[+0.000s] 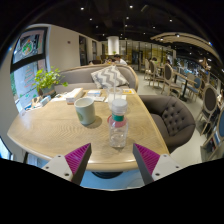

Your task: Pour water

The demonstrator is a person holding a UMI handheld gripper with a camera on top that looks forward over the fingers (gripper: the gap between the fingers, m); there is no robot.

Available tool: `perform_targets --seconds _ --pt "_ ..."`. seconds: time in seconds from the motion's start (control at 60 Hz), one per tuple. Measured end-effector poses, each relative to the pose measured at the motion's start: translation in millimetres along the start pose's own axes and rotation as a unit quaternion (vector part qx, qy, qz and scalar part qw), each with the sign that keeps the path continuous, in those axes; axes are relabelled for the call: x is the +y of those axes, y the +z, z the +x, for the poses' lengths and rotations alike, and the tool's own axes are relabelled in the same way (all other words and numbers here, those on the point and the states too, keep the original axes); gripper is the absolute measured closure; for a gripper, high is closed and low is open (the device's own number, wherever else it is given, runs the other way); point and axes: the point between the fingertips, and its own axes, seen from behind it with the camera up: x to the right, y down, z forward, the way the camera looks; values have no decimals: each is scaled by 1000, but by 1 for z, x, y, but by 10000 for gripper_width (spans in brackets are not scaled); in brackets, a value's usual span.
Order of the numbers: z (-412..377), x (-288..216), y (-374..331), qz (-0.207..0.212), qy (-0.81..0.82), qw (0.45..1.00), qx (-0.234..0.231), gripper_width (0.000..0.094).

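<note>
Open tool (112,157) short of bottle (119,123); cup (85,110) beside, plant (44,80) beyond

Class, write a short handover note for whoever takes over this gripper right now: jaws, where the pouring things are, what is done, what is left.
Gripper: jaws open, holding nothing, with a gap at either side of the bottle.
Water bottle: upright on the wooden table, cap on, just ahead of the jaws and between their lines.
Cup: upright on the table, beside the bottle and slightly beyond it; whether it holds water cannot be seen.
Done: gripper lined up on the bottle.
Left: close on the bottle, lift it, tilt it over the cup, pour. The cap looks to be in place, so it may need removing first.
</note>
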Motion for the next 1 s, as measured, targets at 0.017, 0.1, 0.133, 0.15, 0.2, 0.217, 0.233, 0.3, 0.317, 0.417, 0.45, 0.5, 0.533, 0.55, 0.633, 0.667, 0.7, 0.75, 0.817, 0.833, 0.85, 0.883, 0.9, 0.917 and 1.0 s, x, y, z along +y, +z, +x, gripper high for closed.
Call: perform_targets --seconds 0.017,0.1,0.133,0.15,0.2,0.217,0.233,0.3,0.317,0.417,0.45,0.5,0.533,0.55,0.633,0.667,0.7,0.75,0.817,0.833,0.85,0.883,0.9,0.917,1.0 --pt "3 -2 6 4 1 1000 0 81" --pt "17 -16 34 28 7 1000 2 80" --pt "21 -20 45 35 7 999 4 79" --pt "22 -22 51 37 7 999 5 79" --pt "23 -29 64 45 6 999 4 80" --pt "23 -31 69 47 6 999 3 82" --pt "23 -33 74 50 6 999 3 86" --pt "23 -35 92 53 3 999 -2 126" --pt "22 -36 95 54 3 999 -5 150" --pt "17 -39 111 64 -8 998 -7 381" --pt "17 -41 112 70 -13 997 -3 433" --pt "16 -44 114 75 -17 997 0 446" --pt "16 -44 116 77 -16 997 -1 461" --pt "16 -44 116 77 -15 997 -1 463" --pt "15 -44 116 79 -23 997 3 498" --pt "13 -44 116 78 -28 997 4 512" --pt "12 -43 114 74 -31 997 6 512" --pt "11 -44 112 70 -34 997 8 512" --pt "13 -49 112 68 -44 996 22 512" --pt "14 -51 111 67 -47 996 26 512" --pt "14 -53 109 68 -51 996 30 512" --pt "15 -60 109 71 -60 995 41 512" --pt "16 -63 108 71 -67 994 47 513" --pt "17 -66 106 71 -74 993 54 513" --pt "29 -89 99 72 -118 986 95 513"
